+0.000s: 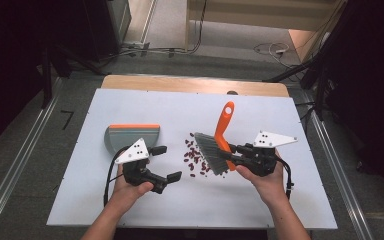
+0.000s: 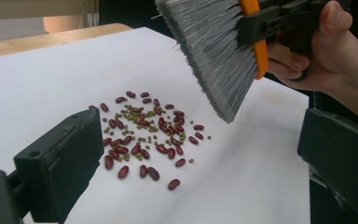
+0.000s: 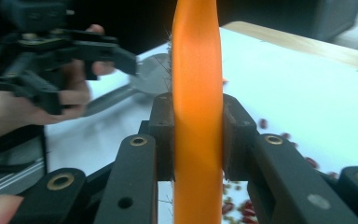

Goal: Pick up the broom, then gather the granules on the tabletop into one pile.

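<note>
Right gripper (image 1: 234, 148) clamped on the orange brush (image 1: 219, 142), bristles raised just above the scattered beans (image 1: 194, 156); the handle's top is cut off in the right gripper view. Left gripper (image 1: 166, 162) — jaws apart, empty — hides part of the grey dustpan (image 1: 131, 135). No writing legible. White table (image 1: 130, 107); grey floor, cables beyond.

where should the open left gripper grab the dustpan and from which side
By the grey handle stub at the near edge of the dustpan, coming from the person's side. Its orange lip faces away, so the near stub is the narrow part the open left gripper can close on.
</note>
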`<state>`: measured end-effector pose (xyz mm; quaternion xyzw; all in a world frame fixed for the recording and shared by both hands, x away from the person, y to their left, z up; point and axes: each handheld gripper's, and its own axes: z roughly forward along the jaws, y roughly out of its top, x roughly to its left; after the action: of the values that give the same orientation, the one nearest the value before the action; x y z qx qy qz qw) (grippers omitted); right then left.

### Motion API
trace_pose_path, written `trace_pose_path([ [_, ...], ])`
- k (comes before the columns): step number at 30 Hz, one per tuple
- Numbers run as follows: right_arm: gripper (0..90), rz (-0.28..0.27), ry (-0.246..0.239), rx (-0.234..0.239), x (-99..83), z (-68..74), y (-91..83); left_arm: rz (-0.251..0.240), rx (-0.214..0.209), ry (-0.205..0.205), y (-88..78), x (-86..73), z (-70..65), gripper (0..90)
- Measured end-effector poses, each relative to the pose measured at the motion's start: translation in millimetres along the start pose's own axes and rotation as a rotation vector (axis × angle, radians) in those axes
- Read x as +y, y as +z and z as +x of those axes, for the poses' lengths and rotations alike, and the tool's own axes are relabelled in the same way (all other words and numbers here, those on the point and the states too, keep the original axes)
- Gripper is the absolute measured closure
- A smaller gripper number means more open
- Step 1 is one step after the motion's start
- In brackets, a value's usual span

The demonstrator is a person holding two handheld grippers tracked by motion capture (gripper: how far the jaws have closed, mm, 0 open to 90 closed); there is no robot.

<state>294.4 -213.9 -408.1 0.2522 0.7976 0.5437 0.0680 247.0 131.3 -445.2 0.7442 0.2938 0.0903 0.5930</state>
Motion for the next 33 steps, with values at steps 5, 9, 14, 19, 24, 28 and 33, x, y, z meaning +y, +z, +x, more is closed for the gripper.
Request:
trace_pose_path([
  [5, 69.1, 0.005, 0.016, -0.046, -0.8, -4.1, -2.8, -0.019, 0.037, -0.006, -9.6, -1.7, 4.3, 0.0],
  [9, 69.1, 0.012, 0.041, -0.087, -2.2, -8.6, -5.1, -0.035, 0.068, -0.009, -17.6, -2.5, 9.1, 0.0],
  [14, 69.1, 0.030, 0.068, -0.156, -3.9, -14.0, -7.6, -0.044, 0.091, -0.010, -26.2, -4.9, 15.6, 0.0],
  [19, 69.1, 0.044, 0.079, -0.208, -7.3, -20.8, -10.3, -0.054, 0.112, 0.010, -35.5, -6.1, 18.6, 0.0],
  [24, 69.1, 0.062, 0.094, -0.262, -10.6, -29.1, -14.8, -0.062, 0.134, 0.002, -44.9, -9.5, 23.6, 0.0],
  [28, 69.1, 0.067, 0.147, -0.270, -9.3, -33.9, -17.6, -0.059, 0.155, 0.004, -51.5, -12.6, 28.2, 0.0],
  [33, 69.1, 0.101, 0.133, -0.309, -3.8, -36.6, -19.6, -0.073, 0.178, -0.020, -57.3, -14.5, 33.6, 0.0],
])
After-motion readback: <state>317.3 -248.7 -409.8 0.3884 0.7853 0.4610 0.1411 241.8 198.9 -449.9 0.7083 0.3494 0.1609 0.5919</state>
